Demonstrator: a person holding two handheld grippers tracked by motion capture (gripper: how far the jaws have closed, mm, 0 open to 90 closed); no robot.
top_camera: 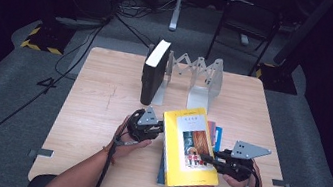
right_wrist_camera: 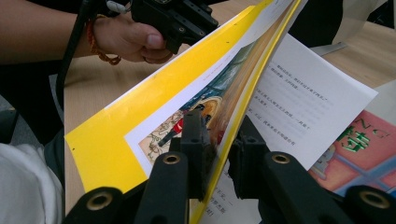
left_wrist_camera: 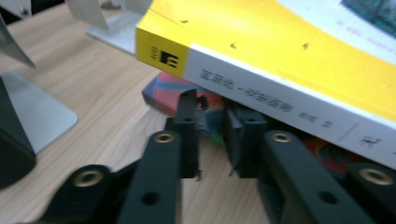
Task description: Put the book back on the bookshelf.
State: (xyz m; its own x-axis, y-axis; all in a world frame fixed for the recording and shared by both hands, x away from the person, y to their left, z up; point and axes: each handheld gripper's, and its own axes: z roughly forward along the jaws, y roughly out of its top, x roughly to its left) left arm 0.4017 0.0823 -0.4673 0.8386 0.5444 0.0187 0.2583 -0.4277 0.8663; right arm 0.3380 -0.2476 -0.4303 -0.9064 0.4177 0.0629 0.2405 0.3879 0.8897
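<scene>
Table: a light wooden table (top_camera: pixel 95 112) carries everything; the person's forearms come in from its near edge.
Bookend rack: a grey metal expanding rack (top_camera: pixel 192 75) stands at the far middle of the table, its flat foot showing pale in the left gripper view (left_wrist_camera: pixel 32 116).
Black book: a thick dark book (top_camera: pixel 153 73) stands upright at the rack's left end, leaning on its first divider.
Book stack: a few books (top_camera: pixel 216 134) lie flat in the near middle of the table, their edges showing at the right of and below the yellow one; a red and blue cover (right_wrist_camera: pixel 364 144) lies under the lifted pages.
Yellow book: the yellow paperback (top_camera: pixel 187 145) lies on top of the stack, between the two grippers, its spine to the left (left_wrist_camera: pixel 280 100) and raised off the book beneath; its front cover (right_wrist_camera: pixel 154 121) is lifted away from the pages.
Left gripper: the left gripper (top_camera: pixel 145 126) sits just beside the yellow book's spine; its jaws are drawn close together under that spine (left_wrist_camera: pixel 215 135), and whether they pinch anything cannot be told.
Right gripper: the right gripper (top_camera: pixel 214 161) is at the book's right edge, clamped on the lifted front cover (right_wrist_camera: pixel 219 149), one jaw on the printed face and one behind it.
</scene>
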